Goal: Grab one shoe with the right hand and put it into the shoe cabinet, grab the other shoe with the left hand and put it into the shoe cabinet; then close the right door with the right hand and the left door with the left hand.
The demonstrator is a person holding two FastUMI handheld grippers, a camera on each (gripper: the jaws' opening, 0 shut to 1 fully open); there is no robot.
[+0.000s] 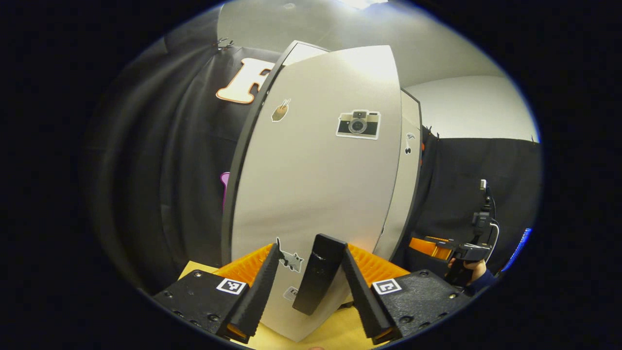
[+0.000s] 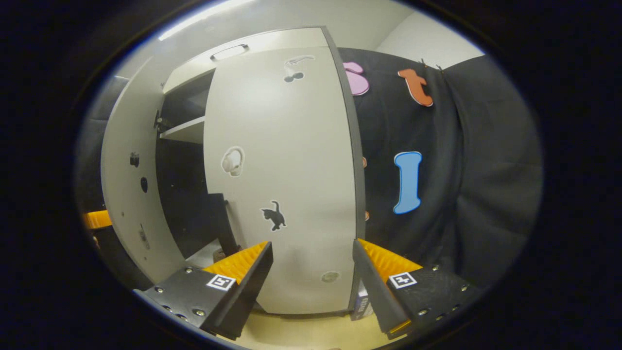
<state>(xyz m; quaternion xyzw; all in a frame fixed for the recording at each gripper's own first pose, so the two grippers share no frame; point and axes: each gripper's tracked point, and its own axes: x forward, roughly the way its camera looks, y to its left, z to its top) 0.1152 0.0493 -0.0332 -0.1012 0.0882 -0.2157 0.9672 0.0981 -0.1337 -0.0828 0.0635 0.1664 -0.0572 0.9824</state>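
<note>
1. Left tool (image 1: 311, 287) spread wide, close against the outer face of the shoe cabinet's left door (image 1: 316, 184); a dark handle (image 1: 318, 272) on that door stands between the fingers, seemingly touched by neither, though contact is hard to judge at this angle.
2. Left door swung partly out from the shoe cabinet (image 1: 410, 160), hiding the whole interior in the left gripper view; a camera sticker (image 1: 358, 124) high on the door, a small animal sticker (image 1: 290, 259) low beside the handle, half covered by one finger.
3. Lower edge of the left door over the pale bench (image 1: 335, 335), cut off by the tool bodies.
4. Right of the shoe cabinet in the left gripper view, the right tool (image 1: 437, 248) partly seen, gripped by a hand (image 1: 474, 270); fingertips hidden behind the cabinet edge.
5. Right tool (image 2: 313, 287) open too, fingers apart with nothing between them, just in front of the right door (image 2: 282, 184), which lies shut or nearly so; a cat sticker (image 2: 274, 215) above the tool.
6. Left of the right door, a dark gap into the shoe cabinet (image 2: 243, 46): one shelf (image 2: 184, 130) visible up high, the lower compartment too dark to make out.
7. Shoes themselves not made out; something pale low in the gap by the left finger, too small to tell.
</note>
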